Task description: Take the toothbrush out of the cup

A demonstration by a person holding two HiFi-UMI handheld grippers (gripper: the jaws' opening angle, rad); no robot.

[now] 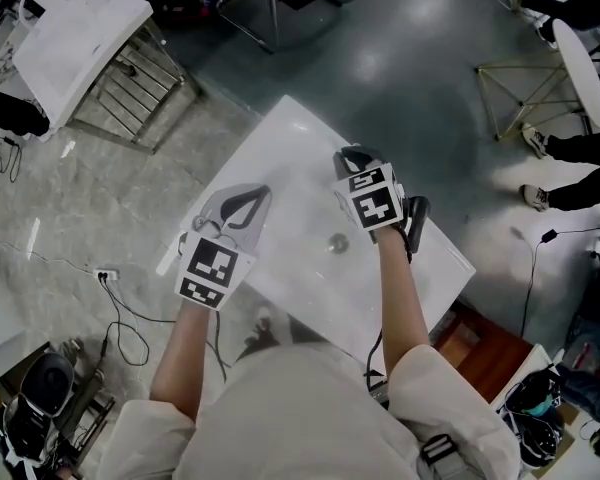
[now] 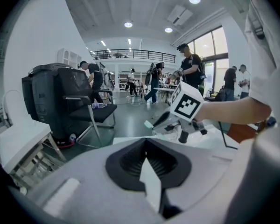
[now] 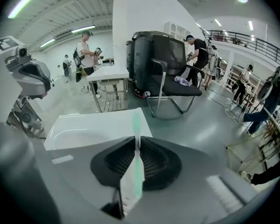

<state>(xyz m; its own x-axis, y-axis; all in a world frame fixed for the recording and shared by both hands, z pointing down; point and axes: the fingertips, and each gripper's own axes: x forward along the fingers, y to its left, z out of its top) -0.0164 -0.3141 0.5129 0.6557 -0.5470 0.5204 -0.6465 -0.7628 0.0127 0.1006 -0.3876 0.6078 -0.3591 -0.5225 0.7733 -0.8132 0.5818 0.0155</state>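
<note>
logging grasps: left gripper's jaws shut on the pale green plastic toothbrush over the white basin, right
No, it's the right gripper whose jaws are shut on the pale green plastic toothbrush over the white basin; the right gripper view shows it.

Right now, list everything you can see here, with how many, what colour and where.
toothbrush: one, pale green, clamped in the right gripper, pointing out over the basin
basin: one, white, under both grippers
drain: one, grey, round, in the basin floor near the right gripper
cup: none in any view
chair: one, black on a metal frame, beyond the basin
people: several, in the background
left gripper: one, grey, jaws together with nothing between them, at the basin's left edge
right gripper: one, grey, shut on the toothbrush
</note>
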